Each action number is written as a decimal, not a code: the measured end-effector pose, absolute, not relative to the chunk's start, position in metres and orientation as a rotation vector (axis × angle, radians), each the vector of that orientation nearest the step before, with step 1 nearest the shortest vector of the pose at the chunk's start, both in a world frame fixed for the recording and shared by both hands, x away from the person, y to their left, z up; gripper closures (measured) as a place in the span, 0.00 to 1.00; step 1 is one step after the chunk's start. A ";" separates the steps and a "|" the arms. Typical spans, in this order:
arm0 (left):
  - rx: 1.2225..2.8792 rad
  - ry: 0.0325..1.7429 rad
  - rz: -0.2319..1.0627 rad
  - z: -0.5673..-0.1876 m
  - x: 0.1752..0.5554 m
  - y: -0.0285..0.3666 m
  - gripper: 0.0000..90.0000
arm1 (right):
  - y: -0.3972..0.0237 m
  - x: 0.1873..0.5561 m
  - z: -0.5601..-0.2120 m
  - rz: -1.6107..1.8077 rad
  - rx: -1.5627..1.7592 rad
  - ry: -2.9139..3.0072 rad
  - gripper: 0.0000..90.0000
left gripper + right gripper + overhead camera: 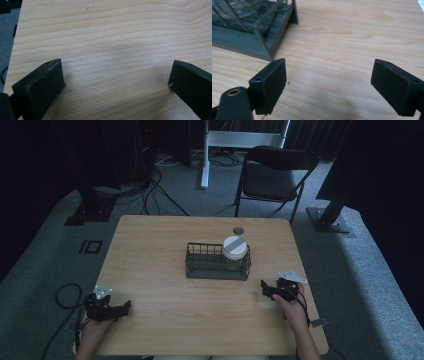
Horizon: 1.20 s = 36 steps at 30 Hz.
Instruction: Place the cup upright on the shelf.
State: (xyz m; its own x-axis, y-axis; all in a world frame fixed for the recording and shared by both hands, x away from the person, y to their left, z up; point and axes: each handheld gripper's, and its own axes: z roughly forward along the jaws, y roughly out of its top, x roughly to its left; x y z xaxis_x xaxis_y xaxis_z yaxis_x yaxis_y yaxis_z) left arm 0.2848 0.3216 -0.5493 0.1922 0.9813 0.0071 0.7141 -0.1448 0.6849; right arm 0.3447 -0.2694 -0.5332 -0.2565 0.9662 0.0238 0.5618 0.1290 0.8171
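A dark wire basket (218, 262) is sitting near the middle of the wooden table (165, 310), and a clear jar with a white lid (234, 251) is standing upright in its right end. The left gripper (126, 307) is resting low at the table's near left corner, its jaws spread wide over bare wood. The right gripper (263, 287) is hovering just off the basket's near right corner (268, 51), jaws likewise gaping and gripping nothing. A black folding chair (272, 175) is standing beyond the table.
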 end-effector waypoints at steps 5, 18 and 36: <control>1.925 1.580 0.634 -0.549 0.285 0.322 0.00 | -0.278 0.345 -0.538 0.965 1.517 1.867 0.14; 1.925 1.580 0.634 -0.549 0.285 0.322 0.00 | -0.294 0.344 -0.545 0.878 1.607 1.850 0.14; 1.924 1.580 0.634 -0.549 0.285 0.322 0.00 | -0.301 0.341 -0.552 0.810 1.657 1.868 0.13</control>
State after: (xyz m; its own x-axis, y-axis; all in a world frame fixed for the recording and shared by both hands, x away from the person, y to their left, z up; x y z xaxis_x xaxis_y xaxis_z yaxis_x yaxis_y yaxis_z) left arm 0.2848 0.3215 -0.5493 0.1921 0.9813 0.0073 0.7140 -0.1448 0.6850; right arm 0.3405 -0.3014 -0.5517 -0.1248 0.9921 0.0130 0.6873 0.0769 0.7223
